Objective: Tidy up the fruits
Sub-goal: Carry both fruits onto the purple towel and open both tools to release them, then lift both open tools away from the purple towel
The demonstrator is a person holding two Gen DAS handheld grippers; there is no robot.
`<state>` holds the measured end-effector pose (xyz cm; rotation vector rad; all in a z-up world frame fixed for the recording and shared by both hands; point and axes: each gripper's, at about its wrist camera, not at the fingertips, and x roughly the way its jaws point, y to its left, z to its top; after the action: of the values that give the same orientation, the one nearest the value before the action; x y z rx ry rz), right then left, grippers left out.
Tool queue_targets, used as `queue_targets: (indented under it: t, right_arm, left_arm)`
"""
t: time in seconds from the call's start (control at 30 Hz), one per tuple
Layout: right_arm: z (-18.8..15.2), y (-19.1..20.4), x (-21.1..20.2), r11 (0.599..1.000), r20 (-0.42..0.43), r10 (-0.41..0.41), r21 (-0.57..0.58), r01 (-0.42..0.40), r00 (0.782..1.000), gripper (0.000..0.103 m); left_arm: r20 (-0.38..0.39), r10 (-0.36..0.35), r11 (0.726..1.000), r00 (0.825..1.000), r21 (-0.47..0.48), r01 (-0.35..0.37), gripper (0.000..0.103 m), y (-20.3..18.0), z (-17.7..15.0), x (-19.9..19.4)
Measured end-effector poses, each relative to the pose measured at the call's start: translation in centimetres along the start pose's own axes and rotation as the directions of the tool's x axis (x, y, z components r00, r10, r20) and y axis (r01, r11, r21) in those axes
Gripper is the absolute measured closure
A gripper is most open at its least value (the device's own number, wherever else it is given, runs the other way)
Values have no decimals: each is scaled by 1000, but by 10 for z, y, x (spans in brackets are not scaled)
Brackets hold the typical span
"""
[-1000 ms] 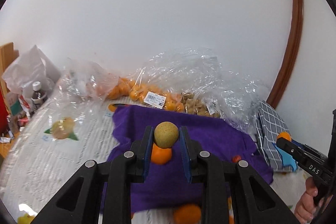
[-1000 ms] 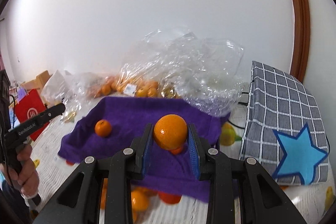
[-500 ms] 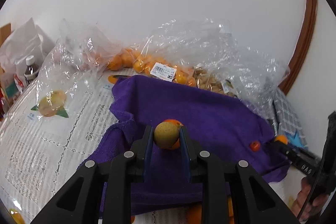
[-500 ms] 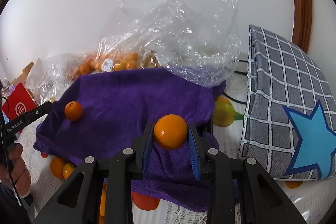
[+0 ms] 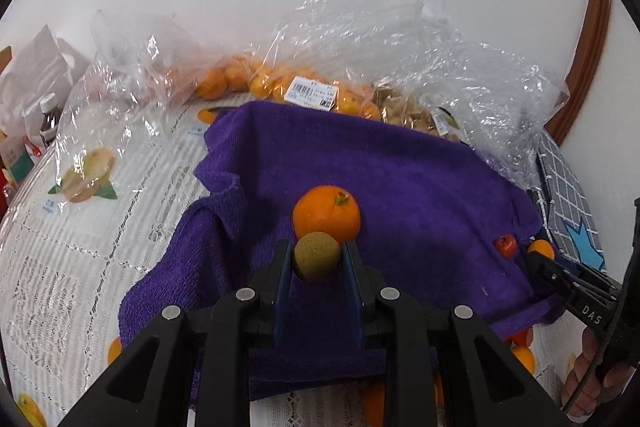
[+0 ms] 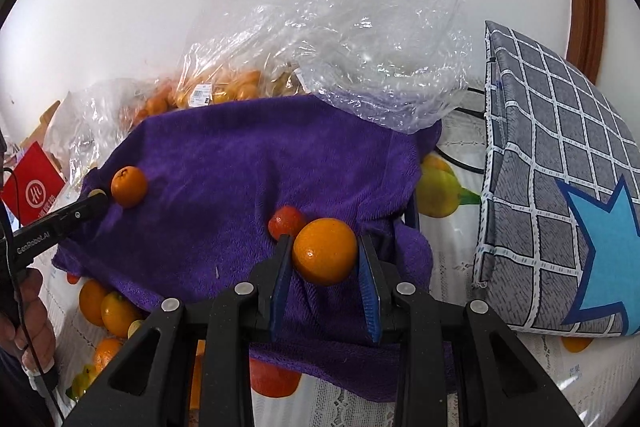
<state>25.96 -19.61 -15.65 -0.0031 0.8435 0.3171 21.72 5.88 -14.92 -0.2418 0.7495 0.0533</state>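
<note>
My left gripper (image 5: pixel 317 261) is shut on a small tan-green round fruit (image 5: pixel 316 255), held low over the purple towel (image 5: pixel 400 179), just in front of an orange (image 5: pixel 326 213) lying on the towel. My right gripper (image 6: pixel 325 255) is shut on an orange (image 6: pixel 325 251), low over the towel (image 6: pixel 224 163) near its right edge. A small red fruit (image 6: pixel 286 221) lies on the towel just left of it. The other orange (image 6: pixel 129 185) lies at the towel's left by the left gripper's fingertip (image 6: pixel 94 205).
Clear plastic bags with small oranges (image 5: pixel 280 87) and crumpled film (image 6: pixel 360 39) lie behind the towel. A grey checked box with a blue star (image 6: pixel 560 187) stands at the right. Loose oranges (image 6: pixel 106 307) lie at the towel's front edge. A red packet (image 6: pixel 32 191) is at left.
Both grippers have moved forward and down toward the towel, each still holding its fruit. The orange and red fruit on the towel now appear closer.
</note>
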Motion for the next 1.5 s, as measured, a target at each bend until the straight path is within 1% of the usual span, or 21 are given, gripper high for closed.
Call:
queue_targets:
  t: [0.23,0.4,0.67,0.7,0.8,0.93,1.0,1.07,1.1,1.13,1.17,1.2,1.33,1.43,1.5]
  right_arm:
    - [-1,1,1,1000,2,-3,-6,3,1000,71]
    - [0,2,2,1000,1,-12,-20,12,1000,71]
    - [-2,6,4,998,-2,-35,-48,35,999,71]
    - [-1,6,4,998,-1,-34,-48,34,999,70]
    - [-1,5,2,999,2,-33,-43,33,999,63]
    - [-2,6,-1,999,11,-21,-47,21,1000,47]
    - [-2,7,-3,999,18,-17,-47,18,1000,44]
    - [-3,7,-6,999,31,-26,-39,27,999,43]
    - [-3,6,-8,999,37,-29,-34,31,999,43]
    - [-2,5,-10,999,47,-35,-25,36,998,43]
    - [-2,4,-12,999,54,-38,-18,39,998,43]
    - [-2,4,-15,999,64,-35,-12,35,997,43]
    - [-4,8,-27,1000,104,-11,-25,13,995,43]
    - [-4,13,-38,999,125,-13,-34,17,992,43]
    - [-5,16,-48,1000,143,-30,-4,31,989,43]
  left_arm:
    - [-11,6,1000,1000,-11,-6,79,3,1,4]
    - [-5,31,999,999,8,-31,79,1,1,7]
    - [-4,40,999,999,16,-40,79,1,1,9]
    - [-5,45,999,999,18,-45,79,0,1,9]
    - [-7,45,999,999,22,-45,79,0,1,9]
    - [-2,31,999,1000,16,-31,79,1,2,9]
    - [2,20,1000,1000,12,-20,79,2,2,9]
    - [7,8,1000,1000,10,-8,75,1,3,9]
    - [10,3,1000,1000,11,-3,70,1,3,8]
    - [19,-4,1000,1000,12,4,63,0,3,7]
    - [27,-8,1000,1000,13,7,59,-1,3,5]
    - [47,-14,1000,999,14,13,53,-2,4,2]
    - [98,-32,999,995,30,29,51,-6,3,-6]
    - [117,-54,998,992,35,51,49,-7,2,-11]
    - [122,-61,998,991,33,57,48,-7,2,-12]
